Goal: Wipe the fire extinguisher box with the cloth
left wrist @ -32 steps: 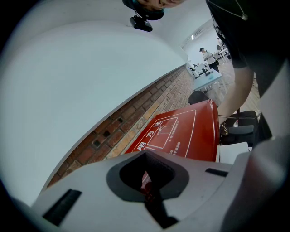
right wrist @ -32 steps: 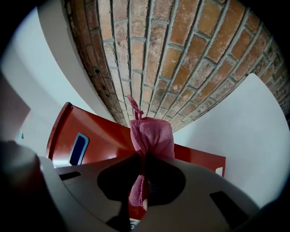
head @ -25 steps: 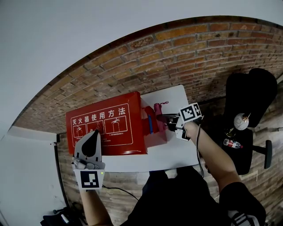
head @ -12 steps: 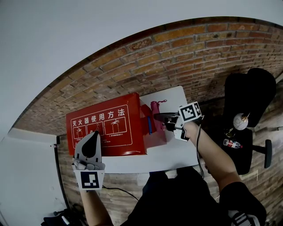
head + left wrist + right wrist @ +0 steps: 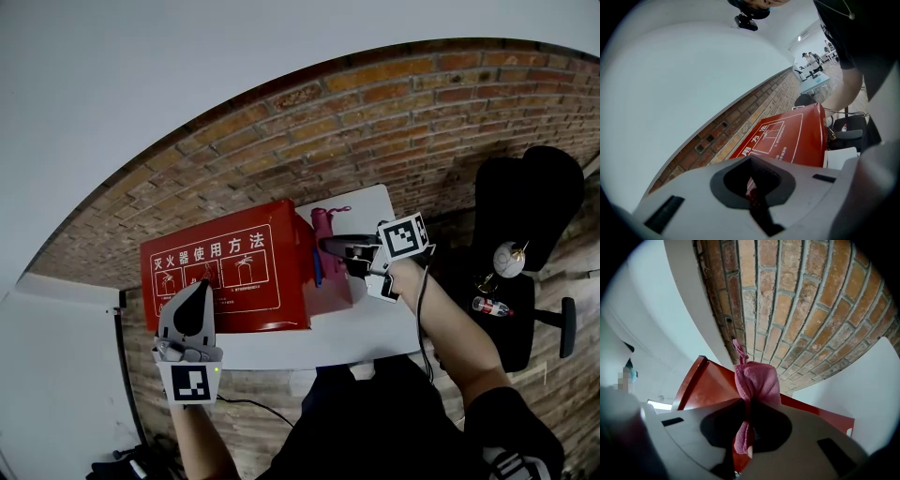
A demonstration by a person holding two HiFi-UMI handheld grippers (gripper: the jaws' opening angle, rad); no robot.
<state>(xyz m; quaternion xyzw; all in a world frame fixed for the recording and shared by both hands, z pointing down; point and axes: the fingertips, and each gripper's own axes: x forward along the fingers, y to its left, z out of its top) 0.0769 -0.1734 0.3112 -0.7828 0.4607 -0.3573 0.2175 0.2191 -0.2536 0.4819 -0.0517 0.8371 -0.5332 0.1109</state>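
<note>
**brickwatcher:** Quick one. Where's the cloth compared to the fire extinguisher box (image 5: 225, 272) right now?

**mop_n_go:** The pink cloth (image 5: 323, 223) is pinched in the right gripper (image 5: 330, 247). Its fingers are clamped on the middle of the cloth, with a bunched wad sticking out past the tips and a tail hanging below. It's up at the box's right end, around the top edge. I can't tell whether it's actually touching the red metal.

**brickwatcher:** So which way does the wipe go?

**mop_n_go:** My guess is leftward. The box lies flat on the white table (image 5: 373, 202), and in the head view its long axis runs left to right, printed lid facing up. Nearly all of that lid sits to the left of the cloth, so that's where the swipe has to go (assuming the lid is what gets wiped and not the end face).

**brickwatcher:** What about the other hand?

**mop_n_go:** The left gripper (image 5: 198, 287) is parked at the box's front left corner with its fingers squeezed together on nothing. The right one is the one placed to do the work.

**brickwatcher:** Anything in the way?

**mop_n_go:** Not really. The brick wall (image 5: 422, 112) is close behind the box, so there's little room at the back edge. The black chair (image 5: 530, 197) and the bottle (image 5: 491, 305) on it are well off to the right.
</note>
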